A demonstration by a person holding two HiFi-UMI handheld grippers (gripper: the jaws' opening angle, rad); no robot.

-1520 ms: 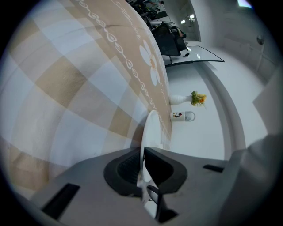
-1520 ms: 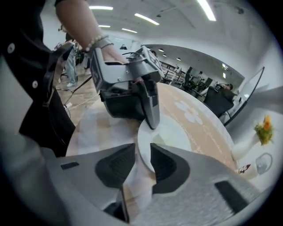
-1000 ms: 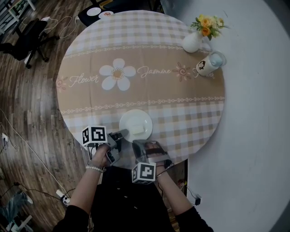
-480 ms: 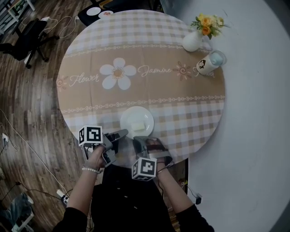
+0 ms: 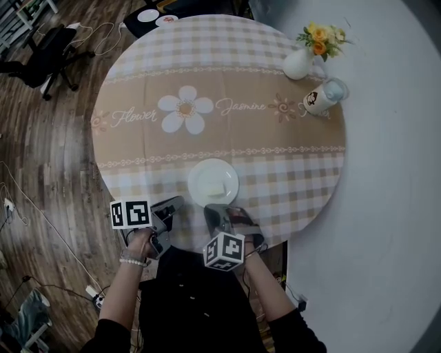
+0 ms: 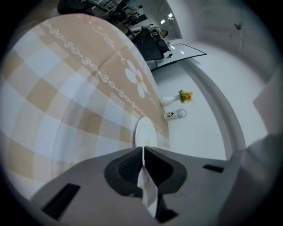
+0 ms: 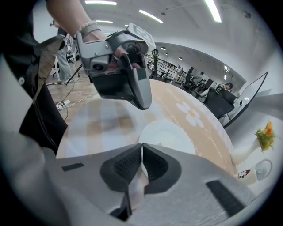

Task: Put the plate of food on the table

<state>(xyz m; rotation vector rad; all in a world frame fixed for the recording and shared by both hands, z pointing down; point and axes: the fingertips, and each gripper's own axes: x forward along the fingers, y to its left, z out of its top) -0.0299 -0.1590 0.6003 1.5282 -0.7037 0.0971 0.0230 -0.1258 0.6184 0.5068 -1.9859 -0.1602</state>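
Note:
The white plate with a pale piece of food rests on the checked tablecloth near the round table's front edge. My left gripper sits just left of the plate over the table's rim, jaws shut and empty, apart from it. My right gripper is just short of the plate's near edge, also shut on nothing. The left gripper view shows the plate beyond the shut jaws. In the right gripper view the plate lies ahead and the left gripper hangs above.
A white vase of flowers and a mug stand at the table's far right. An office chair and cables lie on the wooden floor to the left. A dark stool with small plates is beyond the table.
Both grippers have drawn back from the plate toward the person, the left one also shifting left. The plate stays on the table.

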